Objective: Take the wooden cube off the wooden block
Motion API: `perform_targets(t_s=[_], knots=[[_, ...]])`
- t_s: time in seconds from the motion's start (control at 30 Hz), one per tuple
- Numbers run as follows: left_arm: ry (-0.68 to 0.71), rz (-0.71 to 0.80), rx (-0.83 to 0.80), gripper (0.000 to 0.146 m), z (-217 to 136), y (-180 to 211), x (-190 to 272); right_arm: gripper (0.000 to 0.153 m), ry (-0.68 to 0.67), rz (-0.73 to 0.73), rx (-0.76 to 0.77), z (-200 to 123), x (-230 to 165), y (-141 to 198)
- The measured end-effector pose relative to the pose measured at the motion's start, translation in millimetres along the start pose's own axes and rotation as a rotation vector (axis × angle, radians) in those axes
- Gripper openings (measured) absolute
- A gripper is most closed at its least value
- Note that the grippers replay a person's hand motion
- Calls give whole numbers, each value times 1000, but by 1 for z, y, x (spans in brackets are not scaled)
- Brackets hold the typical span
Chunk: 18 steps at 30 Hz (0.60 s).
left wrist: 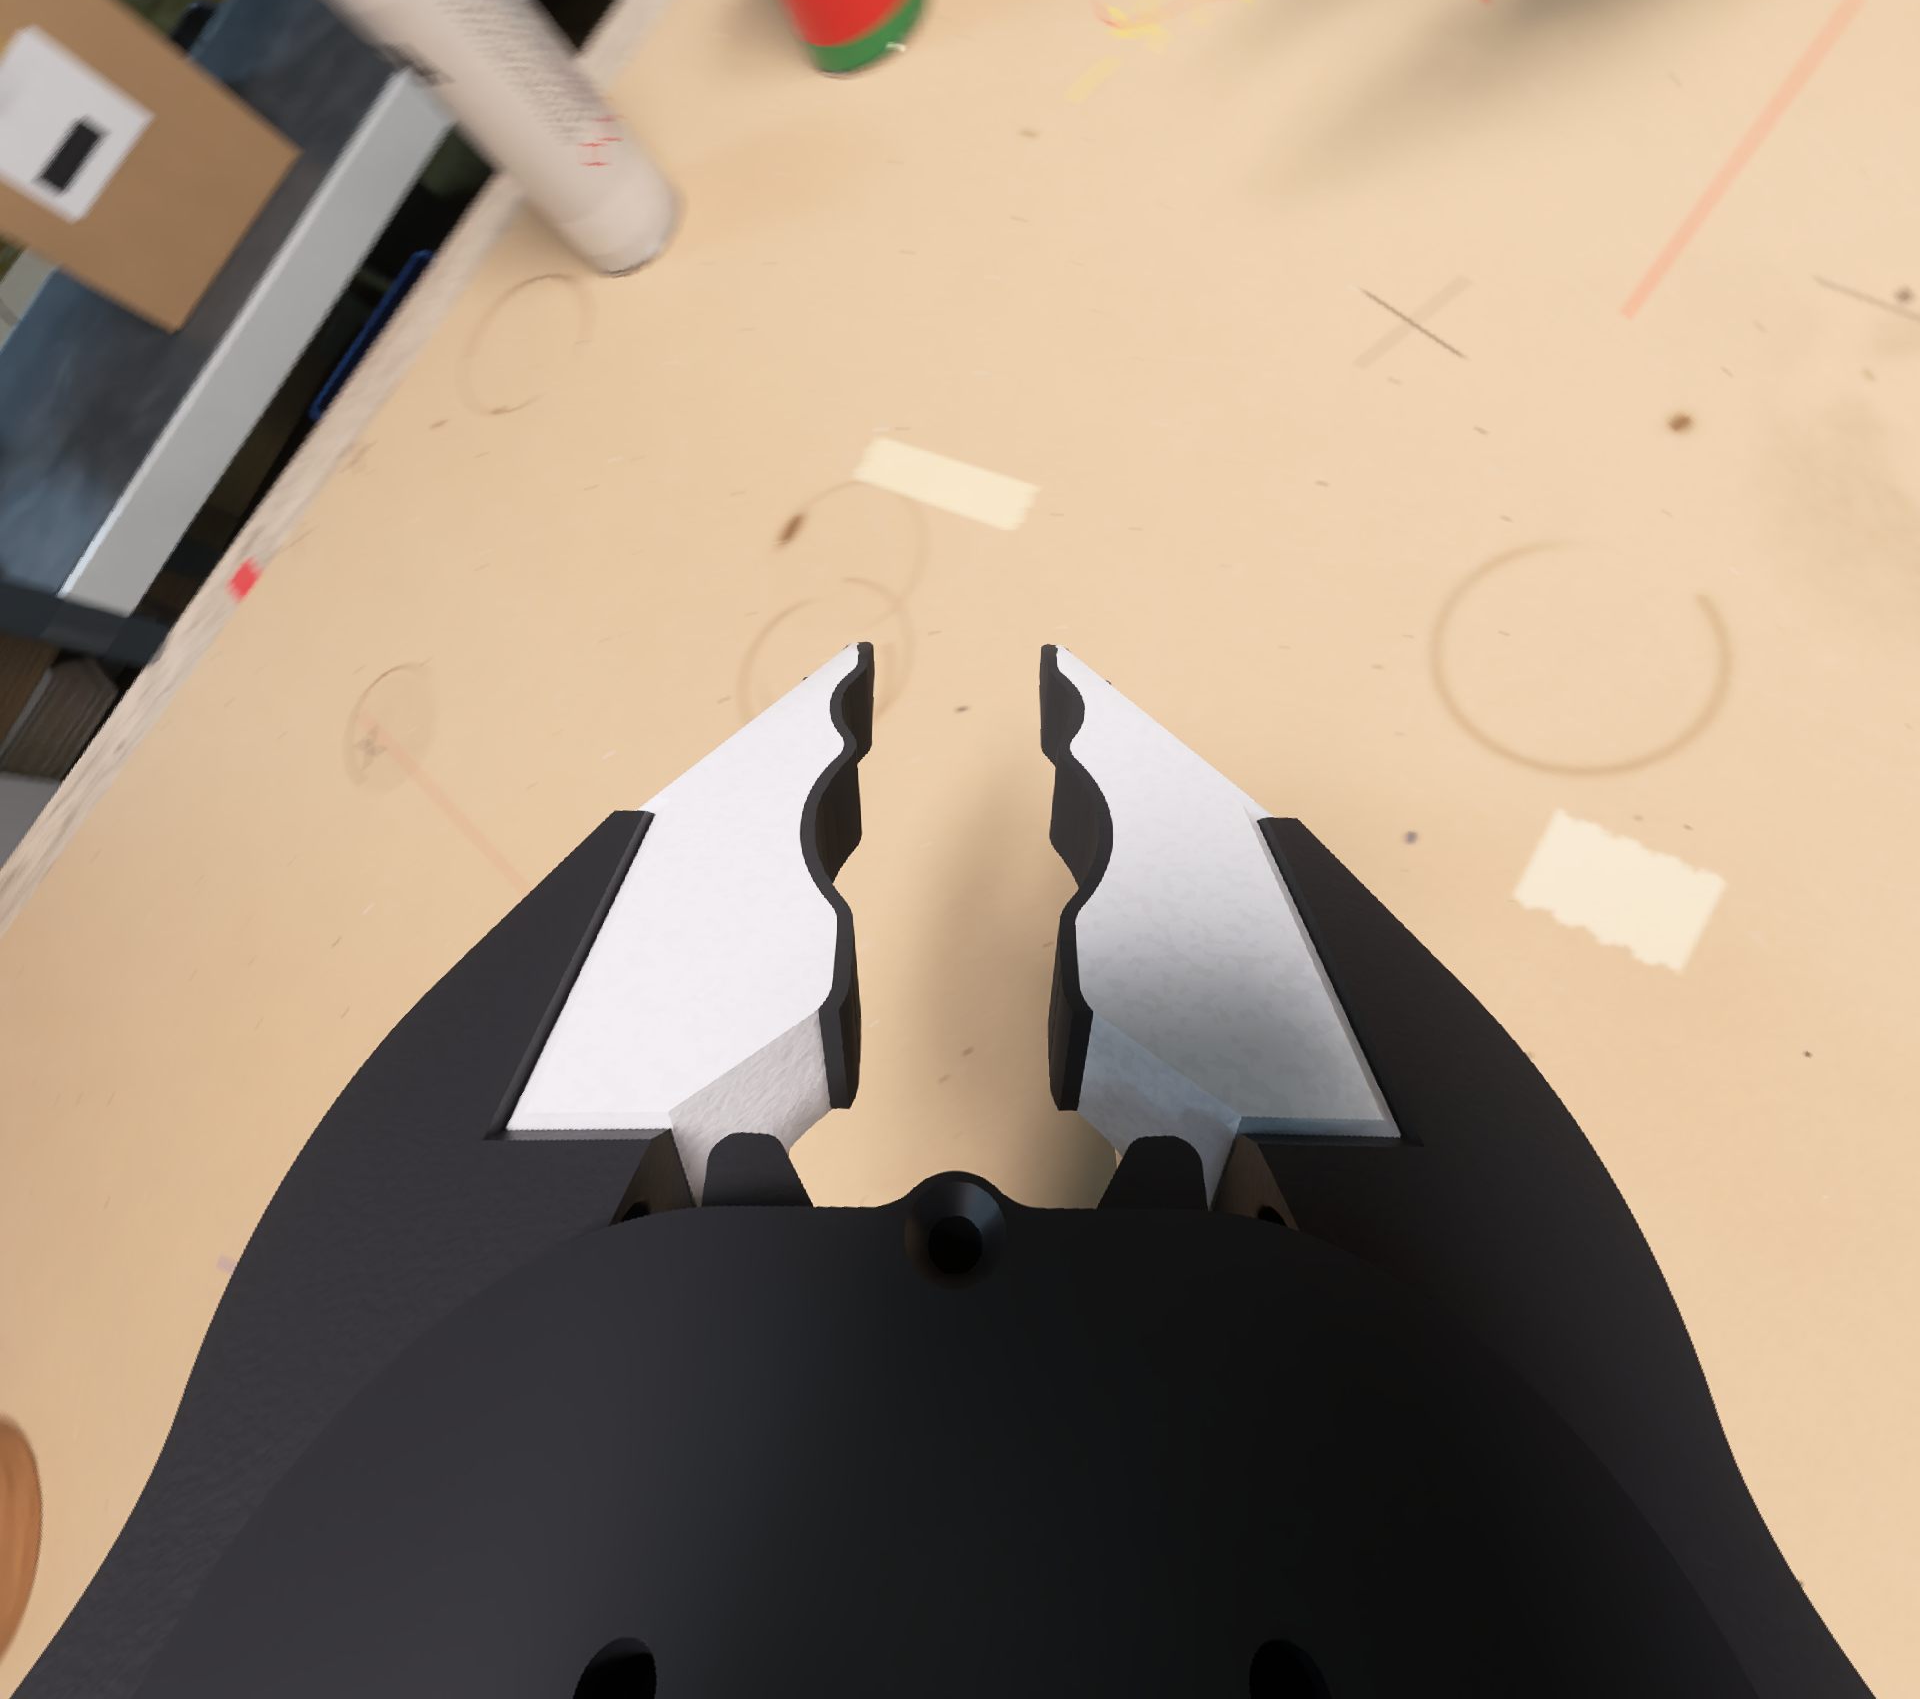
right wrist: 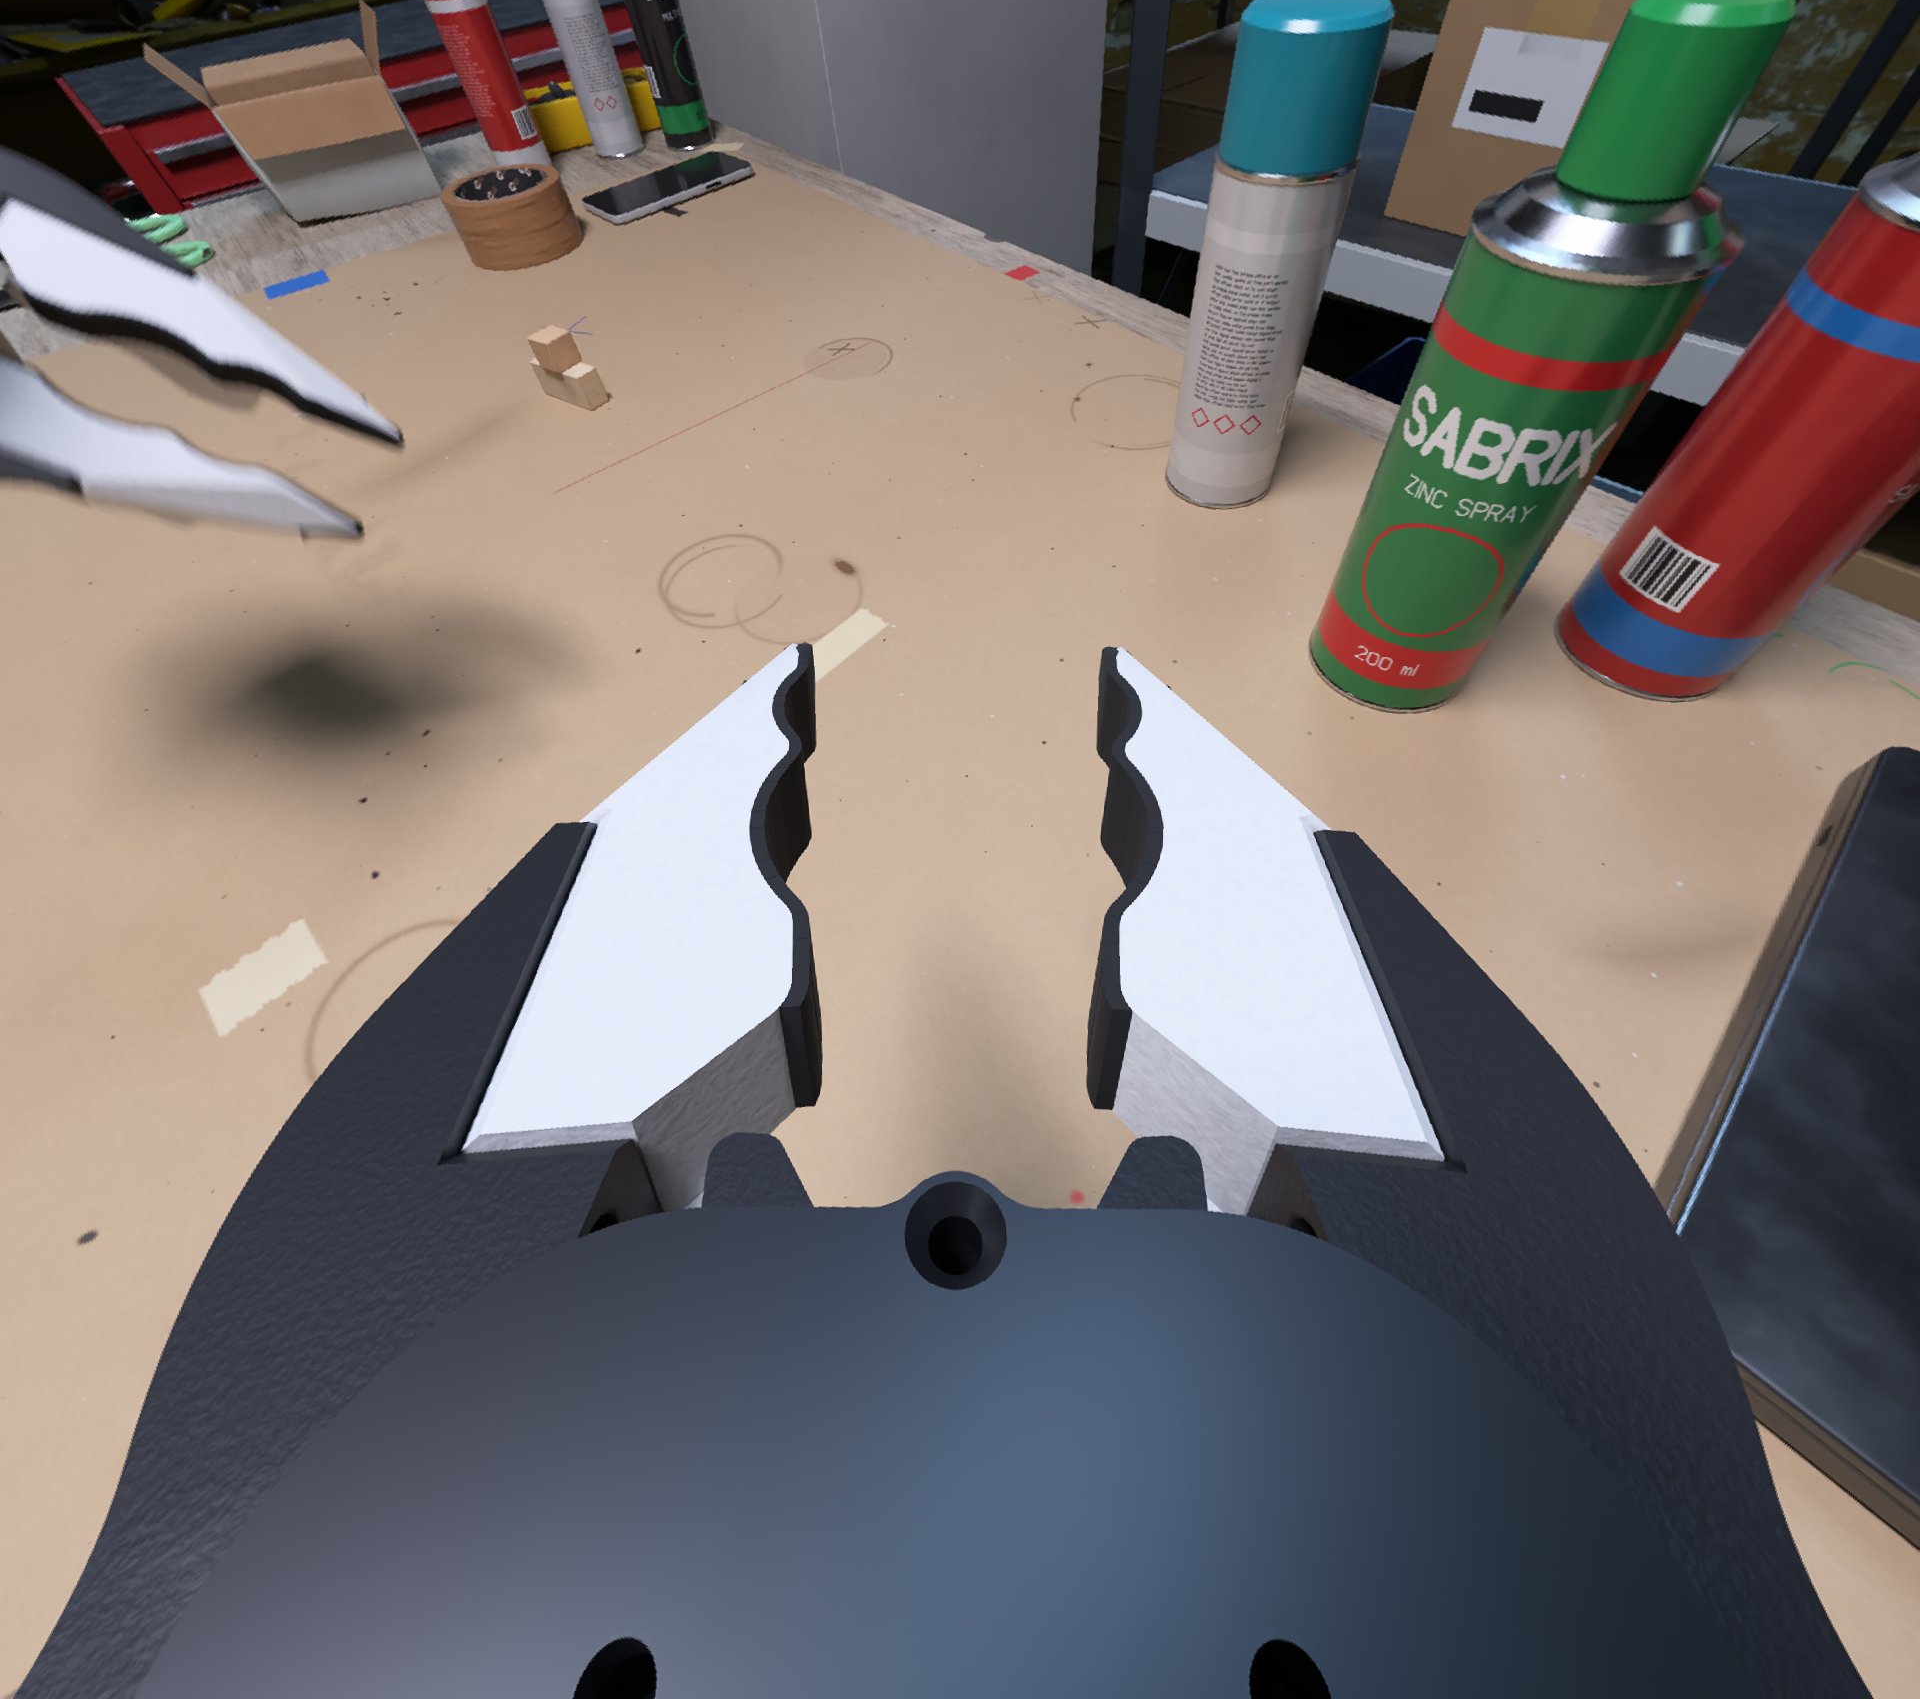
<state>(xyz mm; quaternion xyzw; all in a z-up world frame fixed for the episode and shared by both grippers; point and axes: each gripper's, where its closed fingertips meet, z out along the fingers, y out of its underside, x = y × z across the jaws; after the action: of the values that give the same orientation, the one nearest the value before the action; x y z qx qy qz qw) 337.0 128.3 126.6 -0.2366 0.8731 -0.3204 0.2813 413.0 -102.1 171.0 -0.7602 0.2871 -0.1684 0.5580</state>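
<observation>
**Both Grippers Empty, Cube Still Perched Across the Bench**

We see the wooden cube (right wrist: pixel 553 348) sitting on the wooden block (right wrist: pixel 575 385) far up the tan workbench (right wrist: pixel 935 454), ahead and to the left of the right gripper (right wrist: pixel 956 662), whose jaws stand apart with nothing between them. The stack is small in the right wrist view, and we read the cube as resting on the block's rear upper step, slightly turned; the block's long axis seems to run from near right to far left, though at this size we cannot be sure.

The left gripper (right wrist: pixel 379 480) enters the same view from the left edge, fingers parted and empty, its tips aimed toward the stack and plainly closer to it than the right gripper is. Its own camera (left wrist: pixel 956 652) looks down on bare table and shows neither cube nor block.

We judge the left gripper better placed for the lift: the cube lies beyond its tips, up-table. The spray cans, white with teal cap (right wrist: pixel 1262 267) and green (right wrist: pixel 1517 423), stand well apart to the right, and a roll of tape (right wrist: pixel 511 215) sits behind the stack, clear of the likely path
</observation>
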Motion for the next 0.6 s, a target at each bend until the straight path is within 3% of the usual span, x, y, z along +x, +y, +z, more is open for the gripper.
perform_targets(t_s=[0.13, 0.23, 0.4, 0.5, 0.6], knots=[[-151, -116, 25, 28, -50, 9, -91, 55, -17, 18, -14, 7, -2, 6], [-226, -157, -45, 25, -86, 30, -170, 55, -20, 32, -46, 14, 0, 16], [-46, -155, -331, 16, -83, 110, -244, 55, -51, 46, -79, 24, -4, 23], [155, -184, -358, 17, -63, 143, -242, 55, -68, 53, -82, 26, -7, 25], [223, -100, -401, 20, -43, 165, -233, 55, -74, 74, -88, 27, -5, 29]])
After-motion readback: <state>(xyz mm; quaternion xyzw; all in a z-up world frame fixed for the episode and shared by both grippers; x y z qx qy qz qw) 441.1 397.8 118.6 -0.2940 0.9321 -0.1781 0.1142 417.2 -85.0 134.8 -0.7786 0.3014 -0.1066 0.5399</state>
